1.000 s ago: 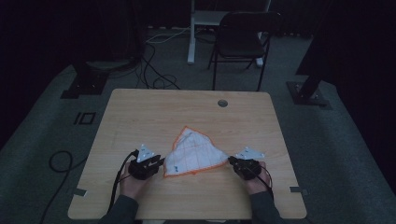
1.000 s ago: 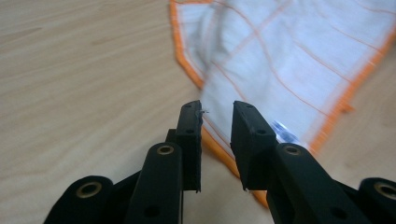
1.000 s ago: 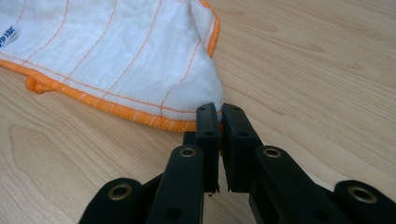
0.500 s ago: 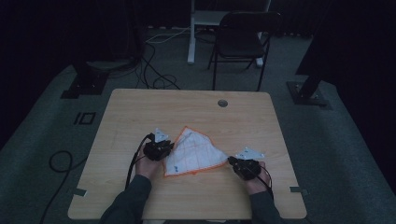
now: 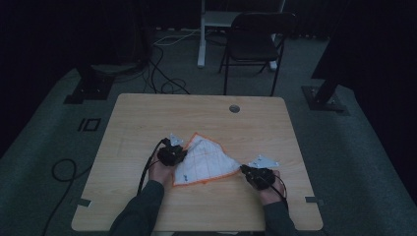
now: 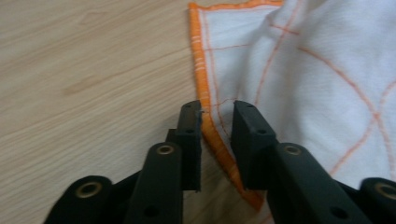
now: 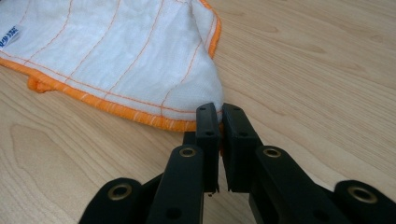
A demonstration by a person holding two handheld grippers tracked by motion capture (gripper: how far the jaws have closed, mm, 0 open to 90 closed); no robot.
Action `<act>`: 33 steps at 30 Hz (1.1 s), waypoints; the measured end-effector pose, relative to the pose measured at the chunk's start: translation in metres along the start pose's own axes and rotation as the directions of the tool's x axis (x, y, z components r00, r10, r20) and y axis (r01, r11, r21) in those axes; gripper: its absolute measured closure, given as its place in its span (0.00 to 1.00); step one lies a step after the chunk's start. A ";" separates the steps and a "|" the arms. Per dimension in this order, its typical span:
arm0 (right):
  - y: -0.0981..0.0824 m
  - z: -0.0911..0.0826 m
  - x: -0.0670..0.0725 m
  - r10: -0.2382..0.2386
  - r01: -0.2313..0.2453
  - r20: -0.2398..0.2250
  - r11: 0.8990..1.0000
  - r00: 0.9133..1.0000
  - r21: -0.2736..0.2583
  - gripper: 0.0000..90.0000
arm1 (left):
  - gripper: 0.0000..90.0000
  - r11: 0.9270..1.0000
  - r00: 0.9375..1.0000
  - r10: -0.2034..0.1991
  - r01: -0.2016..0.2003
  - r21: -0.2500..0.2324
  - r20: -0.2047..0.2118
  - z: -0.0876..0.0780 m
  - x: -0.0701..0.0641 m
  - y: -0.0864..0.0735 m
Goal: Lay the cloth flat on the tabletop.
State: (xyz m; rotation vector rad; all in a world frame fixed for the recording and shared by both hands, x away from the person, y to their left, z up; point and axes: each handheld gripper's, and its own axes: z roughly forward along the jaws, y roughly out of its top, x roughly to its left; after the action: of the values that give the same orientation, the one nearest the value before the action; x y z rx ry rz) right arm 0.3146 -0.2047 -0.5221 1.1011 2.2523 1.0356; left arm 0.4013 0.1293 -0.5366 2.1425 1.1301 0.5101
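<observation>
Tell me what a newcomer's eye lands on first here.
A white cloth with orange hem and grid lines lies crumpled at the middle of the wooden table. The right tongs pinch its near right corner; the left tongs stand open astride its left hem.

**White Cloth, Orange Lines, Pale Wood**

The cloth (image 5: pixel 205 162) was white, hemmed all round in bright orange stitching, and crossed by thin orange lines that made a wide grid. In the left gripper view the hem (image 6: pixel 204 88) showed short paler dashes across the orange. A small white label (image 7: pixel 8 36) with blue lettering sat near one edge of the cloth. The table (image 5: pixel 147 118) was light wood with a fine, streaky grain in tan and beige, and a small grey round cap (image 5: pixel 234 108) sat near its far edge. Both grippers were black: the left gripper (image 6: pixel 217 112) and the right gripper (image 7: pixel 220 114) had matt black jaws with brass-coloured rivets. The person's sleeves (image 5: pixel 140 211) were dark grey. The floor (image 5: pixel 344 147) was dull grey-green.
</observation>
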 end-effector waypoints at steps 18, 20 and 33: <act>-0.003 -0.008 -0.015 0.038 -0.040 0.093 0.999 0.995 0.011 0.96 | 0.88 0.999 0.996 -0.048 0.049 0.016 -0.069 -0.001 0.023 0.001; -0.003 -0.007 -0.014 0.028 -0.030 0.090 0.999 0.996 0.019 0.96 | 0.86 0.999 0.997 -0.043 0.043 0.005 -0.068 -0.003 0.020 0.000; -0.002 -0.006 -0.009 0.019 -0.018 0.078 1.000 0.997 -0.009 0.83 | 0.83 0.999 0.999 -0.020 0.022 -0.034 0.039 -0.022 -0.006 -0.013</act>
State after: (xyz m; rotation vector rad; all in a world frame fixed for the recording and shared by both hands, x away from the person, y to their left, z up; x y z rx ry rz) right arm 0.3150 -0.2154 -0.5193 1.1414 2.1791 0.9907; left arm 0.3773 0.1375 -0.5305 2.1001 1.1138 0.4734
